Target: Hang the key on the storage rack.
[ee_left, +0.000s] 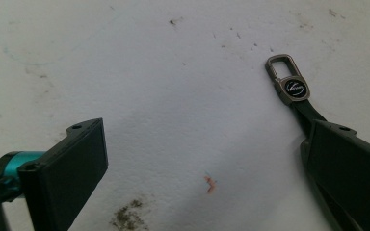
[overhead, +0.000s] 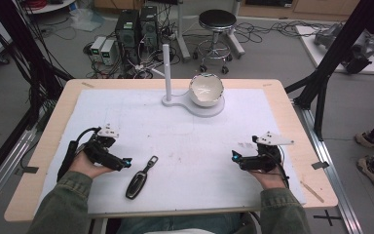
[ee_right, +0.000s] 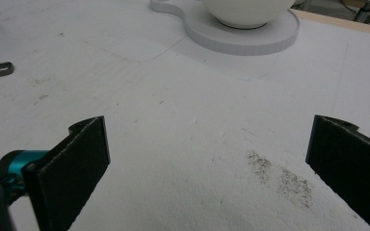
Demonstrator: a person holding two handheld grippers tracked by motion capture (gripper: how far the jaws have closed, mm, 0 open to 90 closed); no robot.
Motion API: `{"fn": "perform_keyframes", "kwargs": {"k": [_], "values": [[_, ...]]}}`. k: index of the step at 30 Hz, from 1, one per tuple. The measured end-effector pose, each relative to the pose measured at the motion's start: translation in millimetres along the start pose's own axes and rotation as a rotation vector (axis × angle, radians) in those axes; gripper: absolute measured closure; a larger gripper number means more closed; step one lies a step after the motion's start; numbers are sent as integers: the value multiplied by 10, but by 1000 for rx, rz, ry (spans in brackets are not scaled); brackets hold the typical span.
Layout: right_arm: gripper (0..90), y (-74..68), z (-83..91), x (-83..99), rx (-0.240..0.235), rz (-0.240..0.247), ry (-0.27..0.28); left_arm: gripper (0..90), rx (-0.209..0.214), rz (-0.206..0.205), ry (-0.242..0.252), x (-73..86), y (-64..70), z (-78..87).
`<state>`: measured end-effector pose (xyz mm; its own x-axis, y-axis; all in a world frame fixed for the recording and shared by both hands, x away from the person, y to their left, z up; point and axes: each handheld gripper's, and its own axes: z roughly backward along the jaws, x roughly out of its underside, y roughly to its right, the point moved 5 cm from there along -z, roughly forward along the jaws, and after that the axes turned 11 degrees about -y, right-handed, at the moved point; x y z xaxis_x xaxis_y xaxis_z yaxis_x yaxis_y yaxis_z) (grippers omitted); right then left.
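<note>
Key fob point(overhead: 137, 183) lies flat on the white mat point(overhead: 185, 146), near the front edge of the surface point(overhead: 292, 112), left of centre. Black body points toward the person, strap and metal clasp point(ee_left: 280, 65) point away toward the back edge.

Left gripper point(overhead: 124, 162) sits just beside the fob on its left, fingers apart, nothing between them. In the left gripper view one finger overlaps the fob's strap end, the other stands well off to the side over bare mat. Can't tell if that finger touches the fob. Looks like the gripper is lined up to straddle it for a pick.

Right gripper point(overhead: 233, 157) rests near the front right part of the surface, well apart from the fob, fingers wide apart and empty, aimed across the mat toward the stand. Reads as parked, keeping out of the left hand's way.

White stand point(overhead: 197, 108) with upright post point(overhead: 166, 70) and bowl point(overhead: 206, 90) sits at the back edge, centre. Likely drop target: the post for hanging the clasp or the bowl. Open clasp loop facing that way suits hanging.
</note>
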<state>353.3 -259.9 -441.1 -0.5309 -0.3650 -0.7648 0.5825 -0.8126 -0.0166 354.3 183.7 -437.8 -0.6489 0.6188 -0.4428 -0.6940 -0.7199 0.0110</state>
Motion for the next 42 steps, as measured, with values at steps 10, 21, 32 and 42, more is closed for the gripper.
{"fn": "perform_keyframes", "kwargs": {"k": [10,21,32,42], "values": [[4,1,-1,4,8,12,-5,18,5,-18,-56,-123,123,-119],[4,11,-1,7,14,14,-3,18,2,-52,-97,-207,292,-272],[4,12,6,14,5,8,-6,54,22,-7,-156,-256,453,-400],[5,28,-6,30,8,9,-23,198,45,-12,-159,-243,581,-432]]}}
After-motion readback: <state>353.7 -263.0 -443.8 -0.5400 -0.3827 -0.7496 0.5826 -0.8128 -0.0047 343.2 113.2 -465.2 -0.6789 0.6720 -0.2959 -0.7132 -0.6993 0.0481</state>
